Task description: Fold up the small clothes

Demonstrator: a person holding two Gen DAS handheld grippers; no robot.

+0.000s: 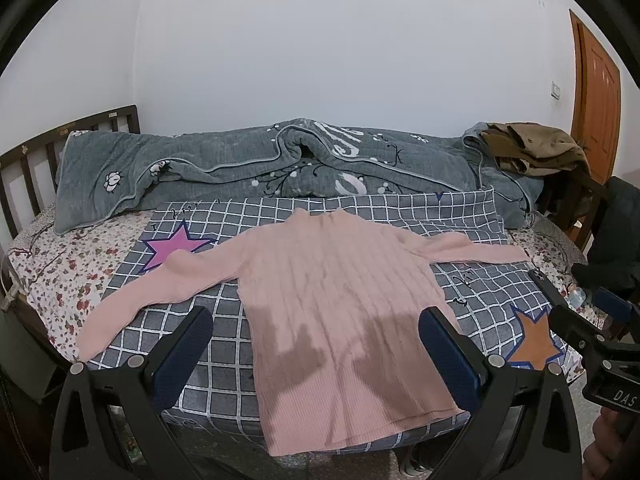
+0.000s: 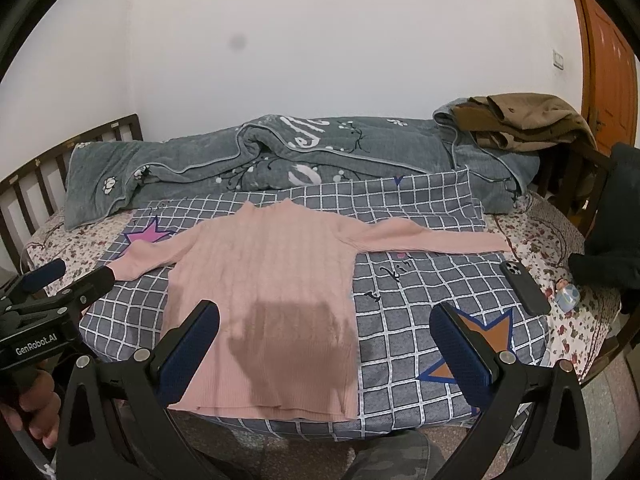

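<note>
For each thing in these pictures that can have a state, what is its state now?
pink sweater: unfolded, flat on the checked sheet, both sleeves spread out.
left hand-held gripper: open, holding nothing.
right hand-held gripper: open, holding nothing.
grey quilt: bunched along the wall side.
brown clothes: piled on the quilt.
phone: face down on the sheet.
door: shut.

Pink ribbed sweater (image 1: 336,304), flat, sleeves outspread

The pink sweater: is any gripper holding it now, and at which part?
No. The pink sweater lies spread flat on the bed; the left gripper and right gripper are both open above its hem, holding nothing.
</note>
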